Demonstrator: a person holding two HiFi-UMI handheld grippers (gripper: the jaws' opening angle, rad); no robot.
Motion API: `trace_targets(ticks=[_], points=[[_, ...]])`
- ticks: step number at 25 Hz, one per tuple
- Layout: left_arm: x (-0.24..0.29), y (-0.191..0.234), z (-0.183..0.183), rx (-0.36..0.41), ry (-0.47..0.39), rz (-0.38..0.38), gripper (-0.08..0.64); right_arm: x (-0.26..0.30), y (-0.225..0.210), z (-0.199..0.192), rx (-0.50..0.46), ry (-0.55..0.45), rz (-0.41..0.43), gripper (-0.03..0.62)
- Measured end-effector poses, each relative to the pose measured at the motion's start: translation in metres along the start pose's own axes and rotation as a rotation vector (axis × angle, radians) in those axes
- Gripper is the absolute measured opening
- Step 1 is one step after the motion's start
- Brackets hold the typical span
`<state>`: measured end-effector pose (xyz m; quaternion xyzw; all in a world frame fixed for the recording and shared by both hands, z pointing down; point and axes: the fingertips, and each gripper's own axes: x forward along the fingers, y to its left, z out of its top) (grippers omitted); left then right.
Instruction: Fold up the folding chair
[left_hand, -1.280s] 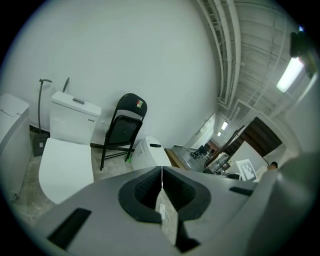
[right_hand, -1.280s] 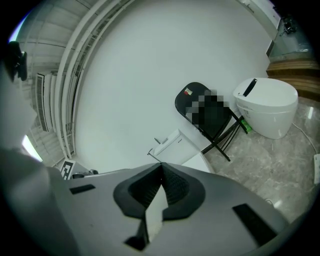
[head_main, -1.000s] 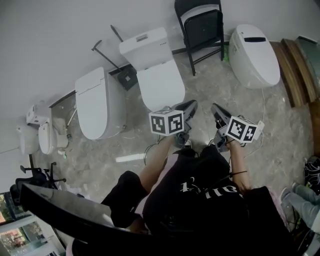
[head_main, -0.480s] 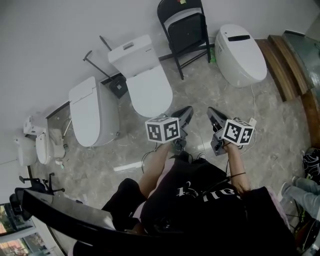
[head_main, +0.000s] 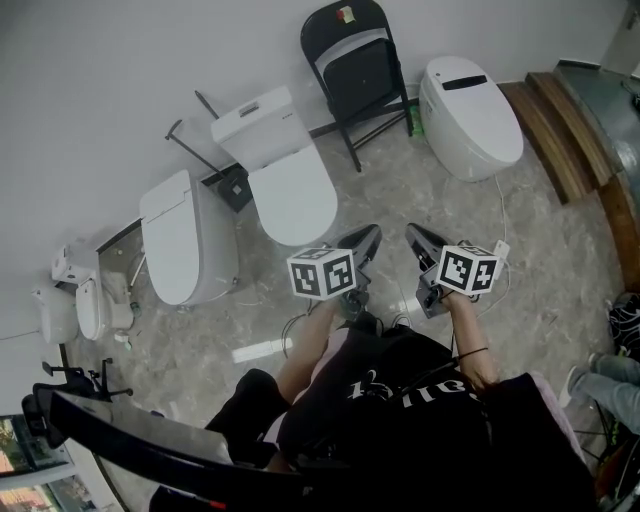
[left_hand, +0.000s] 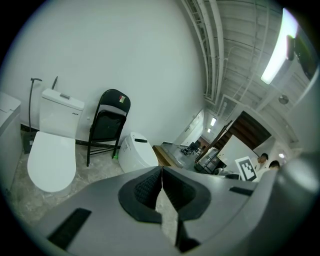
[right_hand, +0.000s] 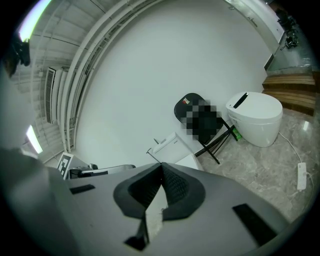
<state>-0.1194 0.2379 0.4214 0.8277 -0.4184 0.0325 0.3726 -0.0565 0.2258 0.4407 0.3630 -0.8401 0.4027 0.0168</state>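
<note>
Hanging mid-frame, the left hand-held gripper (head_main: 368, 238) and right hand-held gripper (head_main: 415, 237) hold nothing, jaws together. At top centre the chair (head_main: 355, 65) seems unfolded and stands well apart from both, so nearing it likely comes next.

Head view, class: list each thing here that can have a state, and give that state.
folding chair: unfolded, standing on its spread legs.
left gripper: shut, empty.
right gripper: shut, empty.
tank toilet: lid down.
tankless toilet: lid down.
</note>
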Motion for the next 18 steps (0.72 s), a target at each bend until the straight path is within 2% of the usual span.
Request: trace_targets(ticks=[8, 18], points=[[-0.0012, -0.0024, -0.0018, 0.059, 0.004, 0.022, 0.008, -0.0037, 0.0019, 0.0005, 0.0, -0.011, 0.003, 0.014], [0.0022, 0.0018, -0.0019, 0.063, 0.017, 0.0, 0.008, 0.0, 0.0002, -0.0007, 0.005, -0.019, -0.011, 0.014]])
